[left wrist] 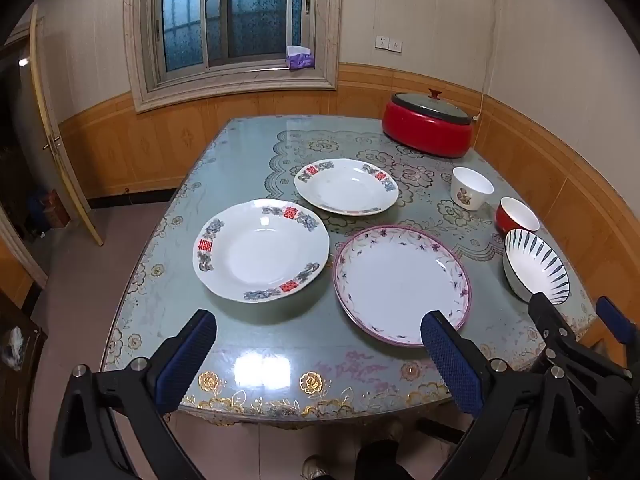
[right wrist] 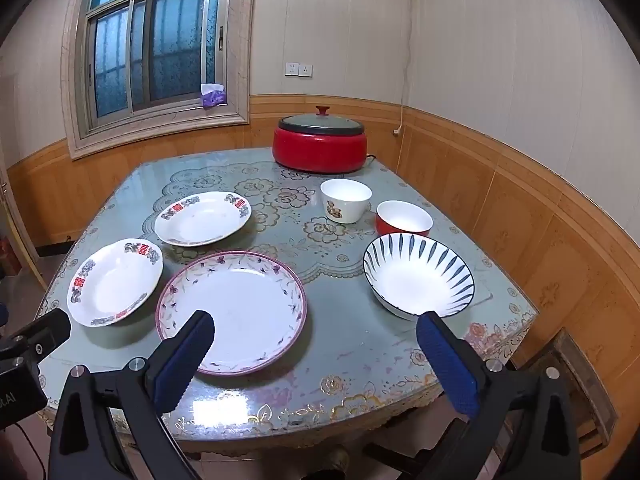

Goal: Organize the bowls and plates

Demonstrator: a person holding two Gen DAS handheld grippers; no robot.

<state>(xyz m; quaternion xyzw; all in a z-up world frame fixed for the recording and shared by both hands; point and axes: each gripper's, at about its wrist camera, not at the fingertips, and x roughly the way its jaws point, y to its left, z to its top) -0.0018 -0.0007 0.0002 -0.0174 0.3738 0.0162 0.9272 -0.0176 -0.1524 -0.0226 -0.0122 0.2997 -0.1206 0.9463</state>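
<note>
Crockery is lying scattered and unstacked across the table [right wrist: 360, 360], and you are hovering both tools over its near edge. Your left gripper [left wrist: 318, 330] is standing with its jaws spread fully wide and gripping nothing, and your right gripper [right wrist: 314, 332] is doing the same.

Three plates are sitting toward the left: the pink-rimmed plate [left wrist: 400, 284] nearest you, the near red-character plate [left wrist: 260, 250] just beside it with rims almost touching, and the far red-character plate [left wrist: 346, 186] behind them. The bowls are lining up on the right: the striped bowl [right wrist: 418, 274] closest, the red bowl [right wrist: 404, 218] right behind it, and the white cup-shaped bowl [right wrist: 346, 200] farther back, near the red cooker [right wrist: 320, 148].

Trouble is most likely waiting at the first pick. The plates are lying flat on a glossy surface, so a pad coming in too steeply is probably going to skid over a rim instead of getting under it. Nudging the pink-rimmed plate is risking a knock into its neighbour. The striped bowl is sitting close to the right edge, and a sideways push there could be sending it off. Glazed rims are also looking slippery under a one-sided pinch.
</note>
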